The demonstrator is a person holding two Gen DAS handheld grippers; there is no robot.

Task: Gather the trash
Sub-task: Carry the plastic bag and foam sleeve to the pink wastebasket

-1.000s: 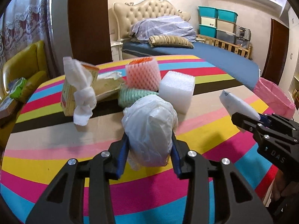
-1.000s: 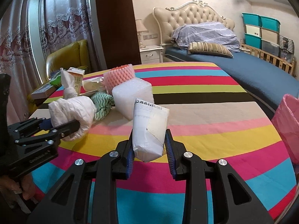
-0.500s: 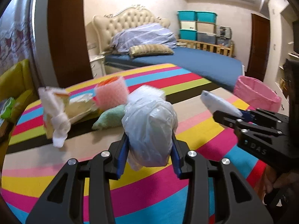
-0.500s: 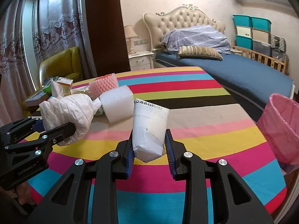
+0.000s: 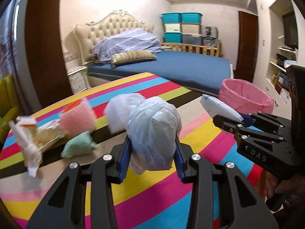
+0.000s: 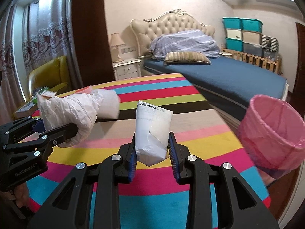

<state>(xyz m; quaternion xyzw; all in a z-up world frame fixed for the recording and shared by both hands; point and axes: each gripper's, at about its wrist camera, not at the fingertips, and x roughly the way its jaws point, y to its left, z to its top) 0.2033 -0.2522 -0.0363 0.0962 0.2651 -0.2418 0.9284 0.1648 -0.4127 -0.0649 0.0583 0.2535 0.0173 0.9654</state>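
My left gripper (image 5: pixel 152 158) is shut on a crumpled white plastic bag (image 5: pixel 154 131) and holds it above the striped table (image 5: pixel 190 139); the bag also shows in the right wrist view (image 6: pixel 70 112). My right gripper (image 6: pixel 153 150) is shut on a white paper packet (image 6: pixel 152 131), which also shows in the left wrist view (image 5: pixel 219 108). A pink-lined bin (image 6: pixel 272 133) stands past the table's right edge, also in the left wrist view (image 5: pixel 246 97). More trash lies on the table: pink foam net (image 5: pixel 77 117), white foam block (image 5: pixel 120 112), green net (image 5: pixel 79 147), carton with tissue (image 5: pixel 26 133).
A bed (image 6: pixel 219 72) with pillows stands behind the table. A yellow armchair (image 6: pixel 49 74) and nightstand (image 6: pixel 126 69) are at the left. Storage boxes (image 6: pixel 242 34) are stacked at the back right.
Both grippers have swung to the right with their loads. The pink bin has come closer and larger in both views. The trash pile has slid left.
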